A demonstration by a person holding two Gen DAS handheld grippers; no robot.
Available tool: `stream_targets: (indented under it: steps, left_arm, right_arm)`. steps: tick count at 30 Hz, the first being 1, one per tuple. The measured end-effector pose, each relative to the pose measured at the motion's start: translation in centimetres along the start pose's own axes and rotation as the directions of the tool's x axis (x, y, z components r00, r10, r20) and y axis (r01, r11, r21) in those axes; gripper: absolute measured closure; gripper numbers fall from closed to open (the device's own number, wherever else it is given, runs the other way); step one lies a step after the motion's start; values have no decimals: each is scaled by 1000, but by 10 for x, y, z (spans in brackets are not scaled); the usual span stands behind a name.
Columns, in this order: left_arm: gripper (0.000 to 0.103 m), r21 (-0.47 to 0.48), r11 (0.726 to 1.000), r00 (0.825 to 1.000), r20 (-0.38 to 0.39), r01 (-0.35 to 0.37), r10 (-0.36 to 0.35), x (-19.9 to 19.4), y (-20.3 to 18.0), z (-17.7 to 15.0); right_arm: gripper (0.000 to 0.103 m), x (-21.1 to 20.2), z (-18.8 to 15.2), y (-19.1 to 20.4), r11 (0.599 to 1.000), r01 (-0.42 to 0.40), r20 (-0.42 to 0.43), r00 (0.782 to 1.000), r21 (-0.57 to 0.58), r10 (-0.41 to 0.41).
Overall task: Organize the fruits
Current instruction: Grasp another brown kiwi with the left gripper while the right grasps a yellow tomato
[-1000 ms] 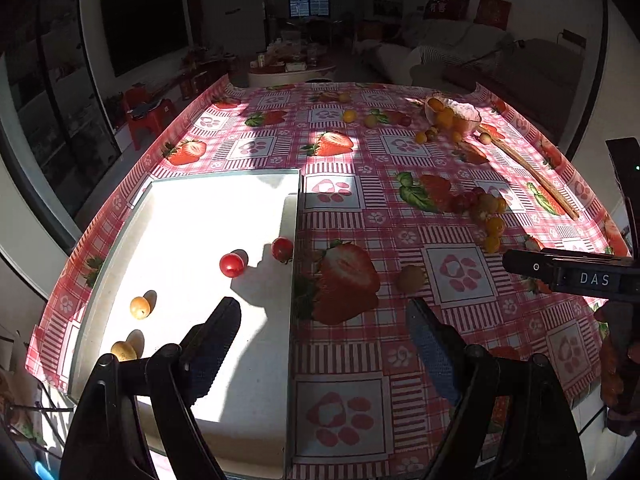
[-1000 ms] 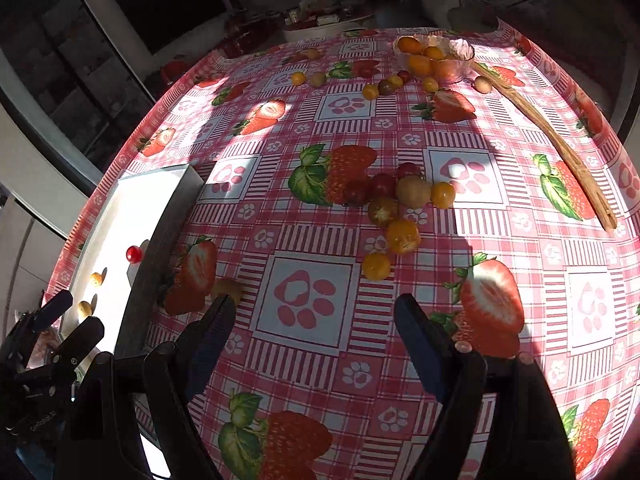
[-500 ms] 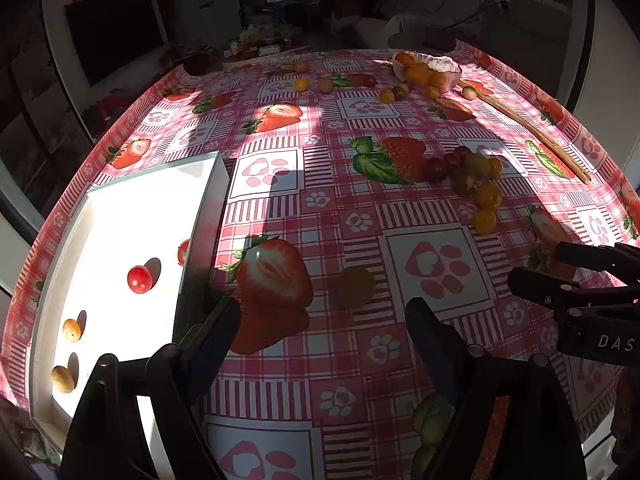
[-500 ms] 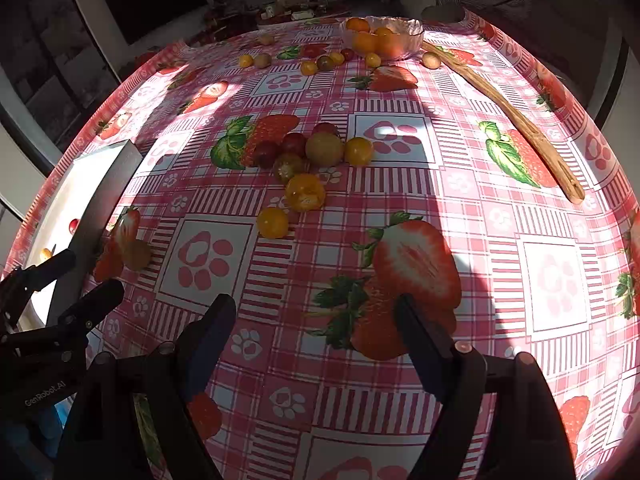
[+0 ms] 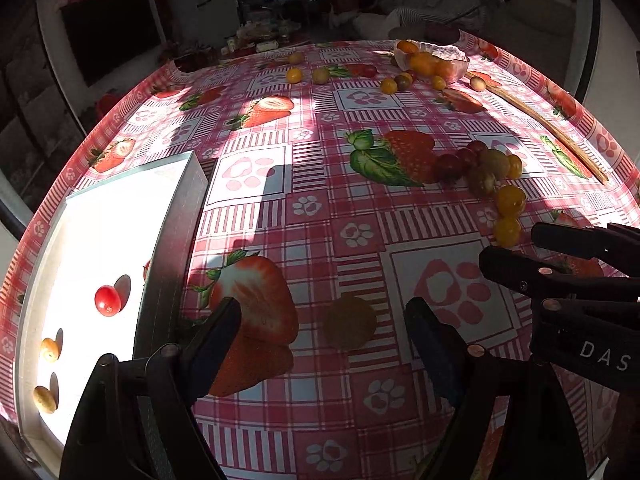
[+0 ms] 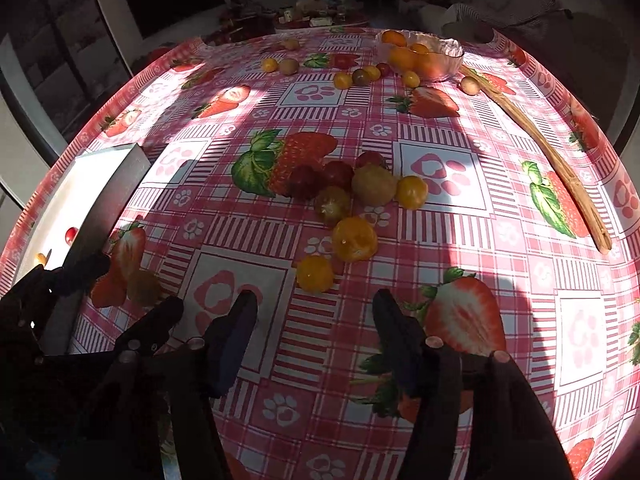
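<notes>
- Both grippers have swung away from the white tray (image 5: 100, 240) since a moment ago, and each now faces loose fruit out on the surface (image 5: 320, 200), which is covered with a glossy pink checked cloth printed with strawberries and paw marks.
- That tray, shallow, smooth and straight-walled, lies left of the left gripper (image 5: 322, 316) and ahead of its left jaw; I take it for the collecting place, since a red cherry tomato (image 5: 107, 300) and two small yellow ones already lie in it.
- Just ahead of the right gripper's (image 6: 314, 312) gap, a cluster of round, shiny tomatoes (image 6: 352, 200) in red, yellow and greenish skins runs away from the jaws, loosely touching.
- Far beyond both grippers stands a clear glass bowl (image 6: 436, 60) of orange fruit, with more strays beside it and a long wooden stick (image 6: 552, 160) off to the right.
- Left jaws stand wide open and hold nothing; a dull yellow-brown fruit (image 5: 349, 327) in shadow sits between them, slightly ahead, seemingly lined up for a pinch.
- Right jaws are likewise spread wide and empty, with the nearest yellow tomato (image 6: 315, 274) just ahead of the gap.
</notes>
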State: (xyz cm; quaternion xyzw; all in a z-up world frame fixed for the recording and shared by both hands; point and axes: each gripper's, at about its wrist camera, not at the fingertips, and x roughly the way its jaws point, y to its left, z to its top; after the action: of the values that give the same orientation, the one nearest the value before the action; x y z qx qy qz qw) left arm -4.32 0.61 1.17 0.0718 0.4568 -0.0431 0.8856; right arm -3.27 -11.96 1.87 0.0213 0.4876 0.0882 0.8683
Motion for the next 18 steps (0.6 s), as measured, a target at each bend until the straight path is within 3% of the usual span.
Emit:
stream_targets:
  steps: [3, 5, 7, 9, 18]
  left_arm:
    - [32, -18, 999, 999, -6, 46, -47, 0, 0, 1]
    - [37, -24, 998, 998, -7, 60, -60, 0, -1, 1]
    - [49, -25, 996, 996, -6, 86, -86, -1, -3, 1]
    - [76, -7, 996, 996, 3, 88, -88, -4, -7, 0]
    - [77, -31, 991, 991, 12, 132, -131, -16, -1, -7]
  right_arm:
    - [46, 2, 4, 1, 1000, 16, 3, 1000, 2, -16]
    - [59, 3, 6, 1, 1000, 31, 5, 1000, 6, -31]
    - [69, 3, 7, -1, 999, 32, 5, 999, 8, -32]
    - [78, 3, 7, -3, 1000, 22, 5, 1000, 12, -23]
    - [82, -7, -5, -13, 996, -54, 3, 999, 71, 54]
